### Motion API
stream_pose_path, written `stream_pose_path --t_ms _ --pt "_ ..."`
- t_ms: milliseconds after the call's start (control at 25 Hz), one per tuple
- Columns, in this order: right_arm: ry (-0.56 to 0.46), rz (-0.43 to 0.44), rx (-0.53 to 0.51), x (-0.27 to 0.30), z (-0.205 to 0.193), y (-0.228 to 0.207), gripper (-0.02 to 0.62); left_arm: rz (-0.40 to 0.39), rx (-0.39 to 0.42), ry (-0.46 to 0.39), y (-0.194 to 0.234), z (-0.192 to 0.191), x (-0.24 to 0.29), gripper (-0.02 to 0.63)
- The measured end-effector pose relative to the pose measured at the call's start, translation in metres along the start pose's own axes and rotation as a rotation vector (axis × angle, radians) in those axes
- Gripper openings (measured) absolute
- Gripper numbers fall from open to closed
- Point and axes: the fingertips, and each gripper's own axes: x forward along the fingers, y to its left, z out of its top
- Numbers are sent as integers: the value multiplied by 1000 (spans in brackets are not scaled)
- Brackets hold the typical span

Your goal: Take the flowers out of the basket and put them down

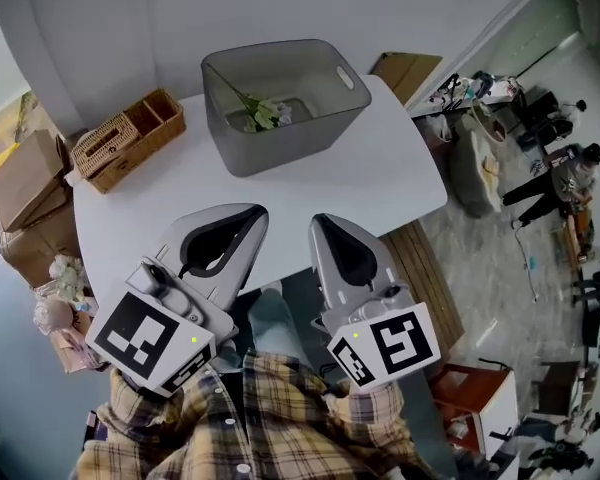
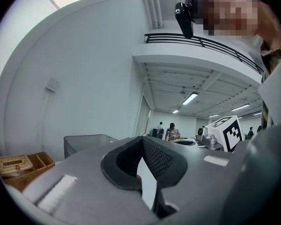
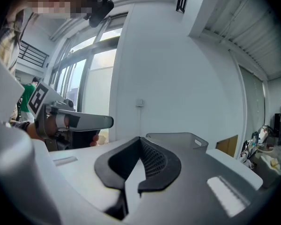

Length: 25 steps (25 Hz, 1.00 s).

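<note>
Nearest us, the plaid shirt (image 1: 280, 423) is cut off by the frame edge; hands are hidden under the gripper bodies. The left gripper (image 1: 252, 212) and right gripper (image 1: 321, 221) are both clenched, nothing between the jaws. They sit side by side short of the basket (image 1: 270, 146), apart from it, over the white table (image 1: 385, 183). The flowers (image 1: 263, 114) lie inside the basket on its floor, toward its left wall. Stems are blurred behind the smoky near wall, so we can't count them. Both gripper views show the basket rim only, contents hidden. A wicker box (image 1: 130, 138) sits just left of the basket. People (image 1: 560, 173) stand well right of the basket, too small to detail.
</note>
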Motion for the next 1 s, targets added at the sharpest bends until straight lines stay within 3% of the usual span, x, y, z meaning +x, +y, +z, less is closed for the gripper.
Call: stream_pose_path --t_ms 640,1000 --pt "12 255 -57 117 25 -119 5 271 -14 -49 89 22 126 12" --pt "5 380 -88 160 24 -162 5 404 -19 -63 113 13 167 12"
